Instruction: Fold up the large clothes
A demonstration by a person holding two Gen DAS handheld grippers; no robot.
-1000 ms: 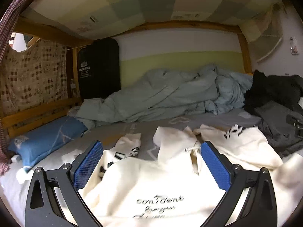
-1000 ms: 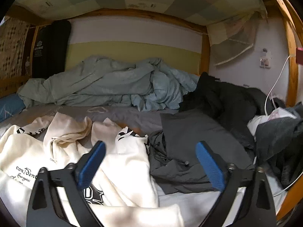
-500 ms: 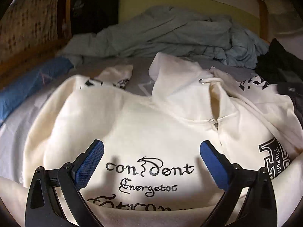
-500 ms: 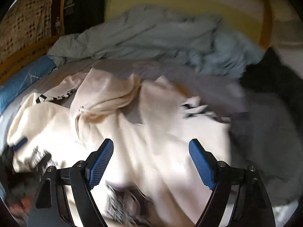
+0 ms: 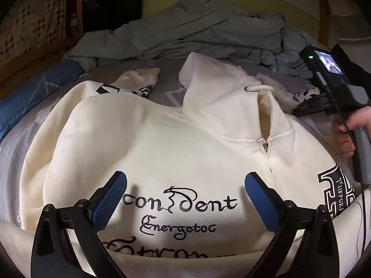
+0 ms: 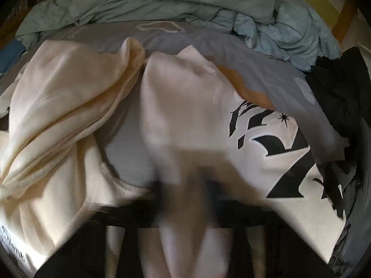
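A cream zip hoodie with black script on its chest lies face up on the bed, its hood pointing away. My left gripper hovers open just above the chest print, with nothing between its blue pads. In the left wrist view my right gripper, held by a hand, has its tip down on the hoodie's right sleeve. In the blurred right wrist view the right gripper is shut, its dark fingers pinching a fold of that cream sleeve beside a black print.
A crumpled blue-grey duvet fills the back of the bed. A blue pillow lies at the left by the wooden frame. Dark clothes are piled at the right. The grey sheet shows beyond the hood.
My left gripper dropped toward the hoodie's chest, then held still. My right gripper swung left and down onto the sleeve, and its jaws went from wide open to shut on the fabric.
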